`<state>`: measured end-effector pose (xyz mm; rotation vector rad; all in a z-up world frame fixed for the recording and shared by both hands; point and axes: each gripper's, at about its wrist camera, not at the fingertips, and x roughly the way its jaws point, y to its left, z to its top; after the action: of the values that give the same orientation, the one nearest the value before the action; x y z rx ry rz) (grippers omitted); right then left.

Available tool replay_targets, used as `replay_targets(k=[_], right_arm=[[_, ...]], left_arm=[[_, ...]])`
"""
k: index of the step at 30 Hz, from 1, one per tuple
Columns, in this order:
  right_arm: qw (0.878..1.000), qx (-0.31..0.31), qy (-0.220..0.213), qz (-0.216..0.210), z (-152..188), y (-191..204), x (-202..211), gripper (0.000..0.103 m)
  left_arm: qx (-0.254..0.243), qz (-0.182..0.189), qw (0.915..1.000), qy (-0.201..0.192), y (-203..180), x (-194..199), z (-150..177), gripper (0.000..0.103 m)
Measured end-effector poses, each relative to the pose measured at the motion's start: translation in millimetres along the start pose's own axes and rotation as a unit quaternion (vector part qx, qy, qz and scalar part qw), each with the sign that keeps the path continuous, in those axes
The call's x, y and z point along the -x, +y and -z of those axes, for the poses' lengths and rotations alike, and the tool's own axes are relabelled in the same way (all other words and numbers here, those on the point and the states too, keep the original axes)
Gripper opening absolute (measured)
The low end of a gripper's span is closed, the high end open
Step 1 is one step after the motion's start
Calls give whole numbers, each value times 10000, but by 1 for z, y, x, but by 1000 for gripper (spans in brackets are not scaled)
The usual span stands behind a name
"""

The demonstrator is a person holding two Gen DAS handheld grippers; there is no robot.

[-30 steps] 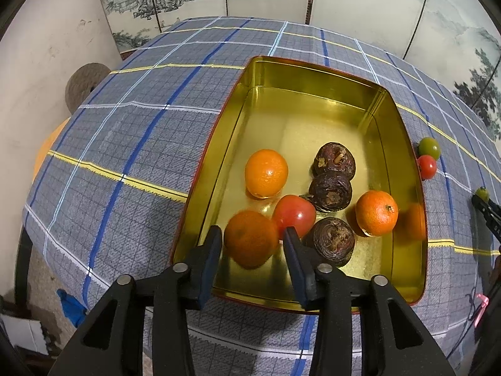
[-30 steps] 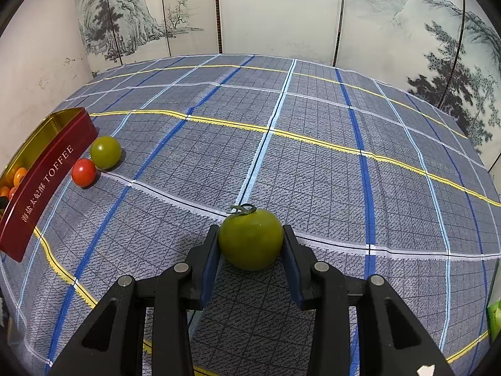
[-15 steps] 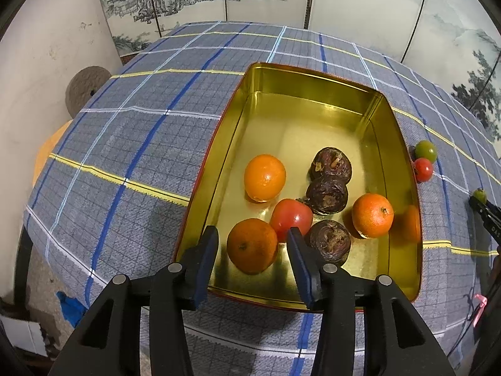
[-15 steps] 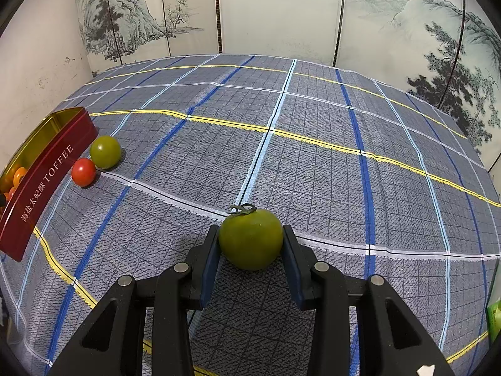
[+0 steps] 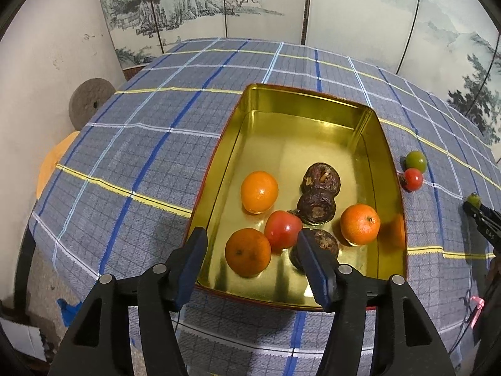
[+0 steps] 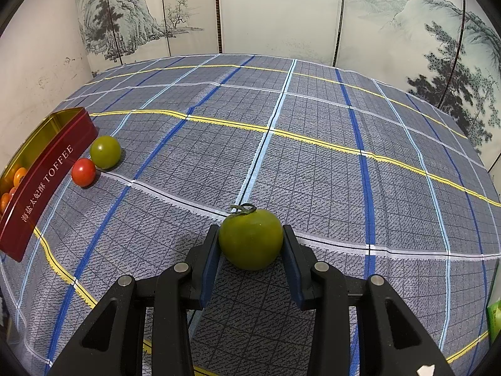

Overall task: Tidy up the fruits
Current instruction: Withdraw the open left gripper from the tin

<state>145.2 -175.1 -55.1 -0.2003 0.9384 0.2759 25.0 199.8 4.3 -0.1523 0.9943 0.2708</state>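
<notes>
Left gripper (image 5: 252, 249) fingers spread, holding nothing, above near end of gold tin (image 5: 313, 119) w/ oranges, red tomato, dark fruit — right gripper (image 6: 250, 244) fingers pinching green tomato (image 6: 250, 238) over plaid tabletop (image 6: 313, 163).

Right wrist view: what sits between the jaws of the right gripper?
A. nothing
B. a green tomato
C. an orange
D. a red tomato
B: the green tomato, stem curling on top, is clamped by the right gripper, both jaws pressed against its sides.
</notes>
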Motion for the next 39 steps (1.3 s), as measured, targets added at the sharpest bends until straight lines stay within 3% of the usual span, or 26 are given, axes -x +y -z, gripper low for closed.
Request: replay_targets(k=[17,39], right_arm=[[10000,6,-1,20,0,0,0,35],[9999,-61,-55,117,-5,-4,7,34]], left_arm=[[-17,-270,9986,-460,-7,17,6,66],[24,-190,9983,-549,-16,20,15,71]])
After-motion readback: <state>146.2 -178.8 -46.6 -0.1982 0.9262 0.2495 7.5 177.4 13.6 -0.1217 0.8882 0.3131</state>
